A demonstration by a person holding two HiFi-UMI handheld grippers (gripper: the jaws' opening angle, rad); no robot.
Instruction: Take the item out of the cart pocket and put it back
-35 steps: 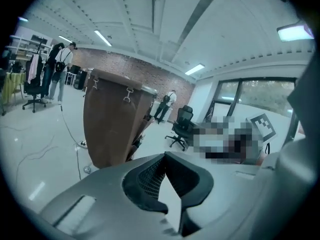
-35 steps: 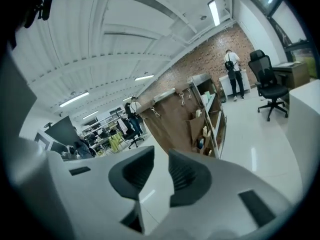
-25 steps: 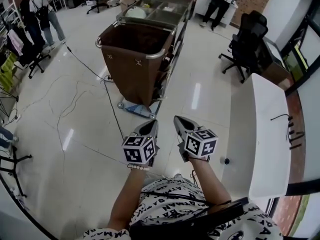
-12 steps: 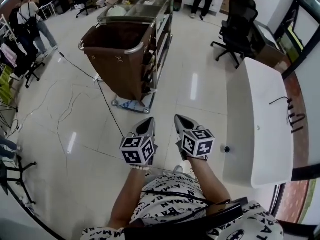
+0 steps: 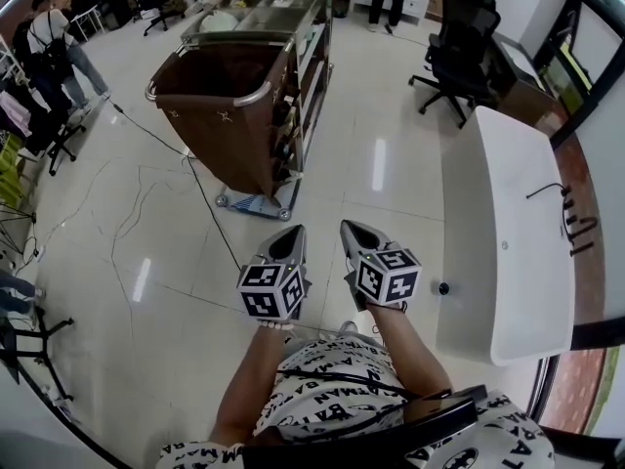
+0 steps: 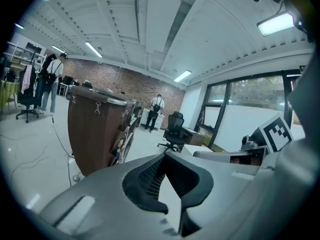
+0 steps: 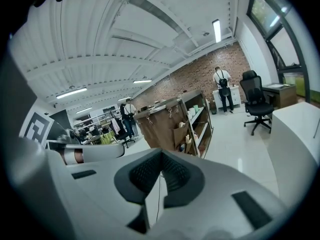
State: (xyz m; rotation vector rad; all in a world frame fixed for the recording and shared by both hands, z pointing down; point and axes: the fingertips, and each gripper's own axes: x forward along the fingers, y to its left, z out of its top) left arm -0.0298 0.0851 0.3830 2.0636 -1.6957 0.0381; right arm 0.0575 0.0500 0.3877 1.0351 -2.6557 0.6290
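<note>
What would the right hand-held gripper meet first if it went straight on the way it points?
Most likely the cart: the right hand-held gripper, shut and empty, points over the floor toward its shelved side. Depth is unclear; tilted slightly down, it might touch the floor first.

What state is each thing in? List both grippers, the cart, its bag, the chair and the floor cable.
Left gripper: shut, empty, touching nothing.
Right gripper: shut, empty, beside the left.
Metal-framed housekeeping cart: upright on wheels, shelves stocked.
Brown fabric bag on the cart's near end: hanging, mouth open.
Black swivel office chair: upright, unoccupied.
Black cable: lying loose on the glossy floor.
</note>
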